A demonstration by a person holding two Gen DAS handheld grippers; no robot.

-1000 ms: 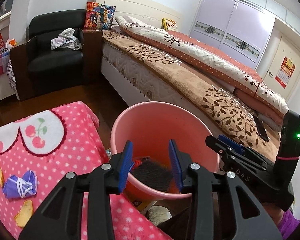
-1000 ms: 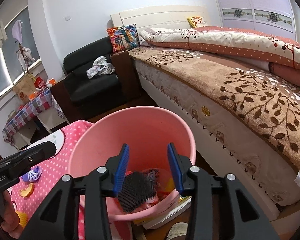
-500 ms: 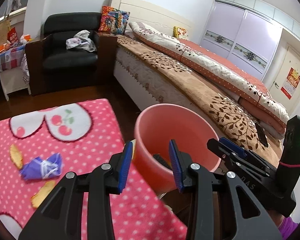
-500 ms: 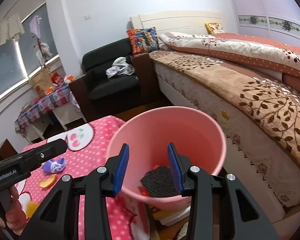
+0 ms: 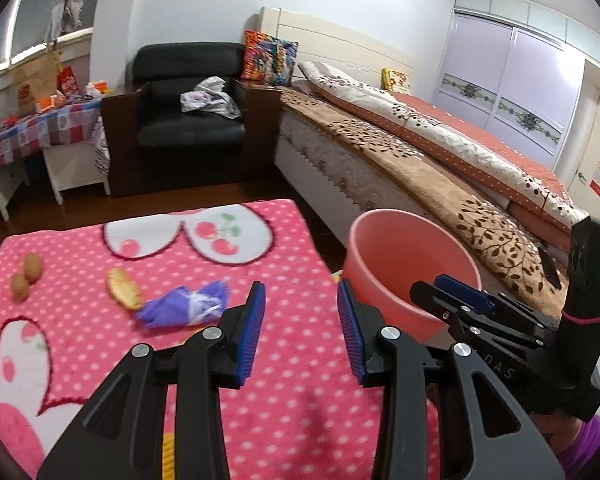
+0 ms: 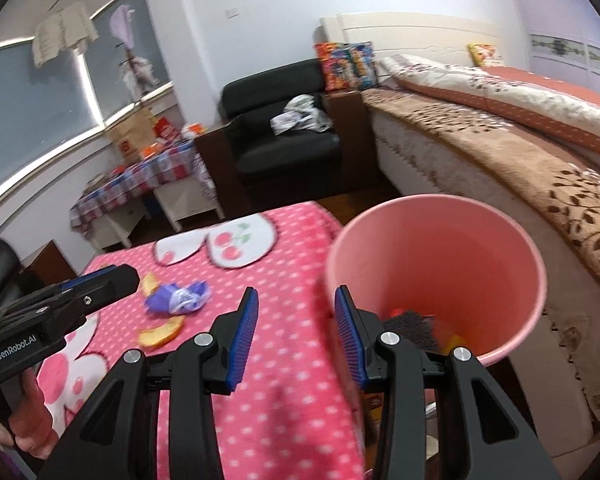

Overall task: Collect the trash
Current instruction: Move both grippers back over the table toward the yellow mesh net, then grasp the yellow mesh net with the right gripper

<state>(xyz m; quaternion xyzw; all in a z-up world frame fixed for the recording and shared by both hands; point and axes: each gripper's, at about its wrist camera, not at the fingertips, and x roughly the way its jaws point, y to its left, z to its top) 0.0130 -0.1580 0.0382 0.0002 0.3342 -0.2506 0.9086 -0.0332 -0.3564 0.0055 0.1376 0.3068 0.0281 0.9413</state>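
A pink bucket point(image 5: 410, 264) point(image 6: 436, 264) stands beside the right edge of a table under a pink dotted cloth point(image 5: 188, 360) point(image 6: 280, 360). Inside it lie a dark brush-like piece point(image 6: 410, 328) and red and yellow scraps. On the cloth rest a crumpled purple wrapper point(image 5: 182, 308) point(image 6: 178, 298), orange peel pieces point(image 5: 124, 289) point(image 6: 160, 334) and two small brown round things point(image 5: 26, 274). My left gripper point(image 5: 302, 328) hovers open over the cloth, just right of the wrapper. My right gripper point(image 6: 296, 330) is open too, above the table edge next to the bucket. Nothing is between either pair of fingers.
A bed point(image 5: 440, 168) with brown and orange covers runs along the right behind the bucket. A black armchair point(image 5: 188, 120) with clothes on it stands at the back, and a cluttered side table point(image 5: 32, 132) under a checked cloth sits by the window. A hand point(image 6: 28, 428) holds the left gripper.
Both grippers have swung left, from over the bucket to over the pink cloth. The wrapper and peels have come nearer the middle of both views. Jaw openings look unchanged.
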